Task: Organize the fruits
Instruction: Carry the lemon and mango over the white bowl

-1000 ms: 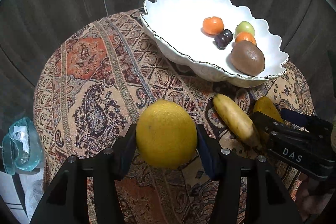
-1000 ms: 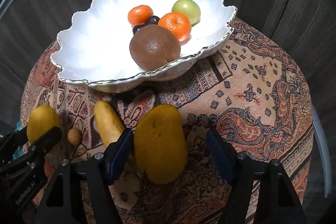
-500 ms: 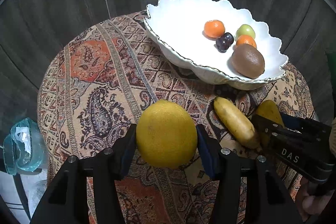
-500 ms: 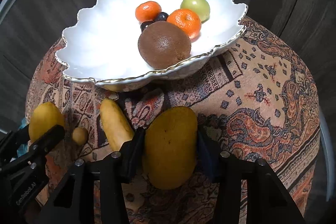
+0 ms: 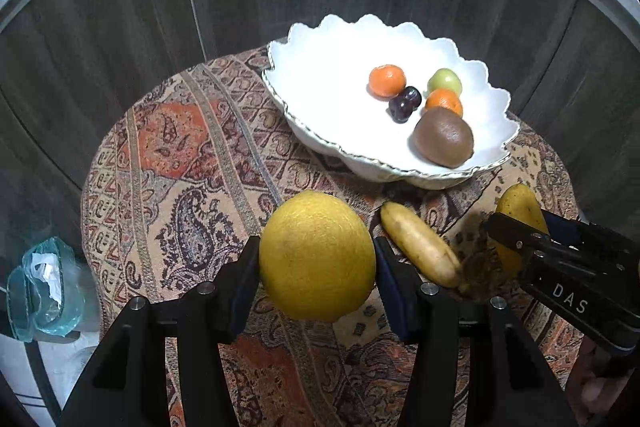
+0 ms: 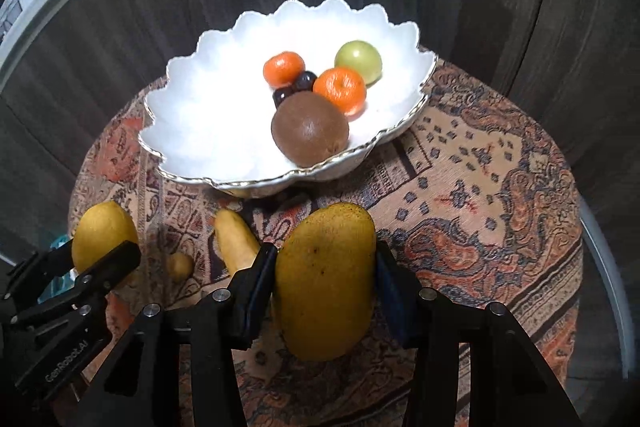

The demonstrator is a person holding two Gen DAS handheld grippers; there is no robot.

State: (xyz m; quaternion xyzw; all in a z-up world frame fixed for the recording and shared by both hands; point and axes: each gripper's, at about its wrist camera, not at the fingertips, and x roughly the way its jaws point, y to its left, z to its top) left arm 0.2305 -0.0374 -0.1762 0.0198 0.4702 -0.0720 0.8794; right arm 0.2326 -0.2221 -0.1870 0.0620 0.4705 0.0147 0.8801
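- Fruits are being sorted into the bowl on the patterned cloth; five small pieces are already lying in it: two oranges, a green fruit, dark cherries and a kiwi.
- A melon is being held in the left gripper; the jaws are partly closed, with both pads pressed on its sides.
- A mango is being held in the right gripper; the jaws are partly closed on its flanks, with the fruit standing upright between them.
- Both fruits appear to be clear of the cloth, so the step in hand is judged to be the carry toward the bowl.
- A banana and a small round fruit are being left on the cloth between the grippers.
- The next move is judged to call for clearance over the scalloped rim and release onto the bare left part of the bowl, away from the pieces inside.
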